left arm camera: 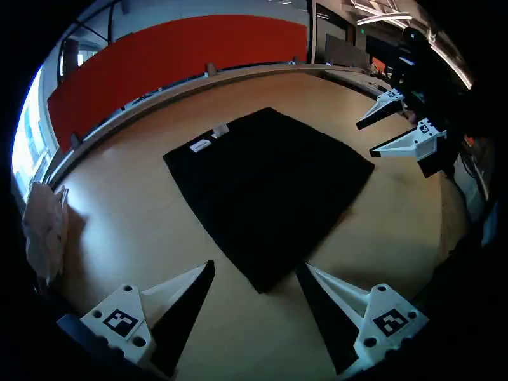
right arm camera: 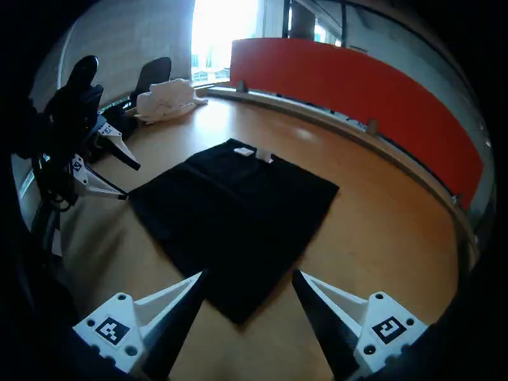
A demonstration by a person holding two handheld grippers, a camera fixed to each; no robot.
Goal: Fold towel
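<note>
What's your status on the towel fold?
Left gripper open, right gripper open, both empty. Black towel flat on wooden table, ungrasped. White cloth pile at table edge, apart from towel.

No text can be read; the white tag (left arm camera: 200,145) on the towel (left arm camera: 273,190) is too small.
</note>
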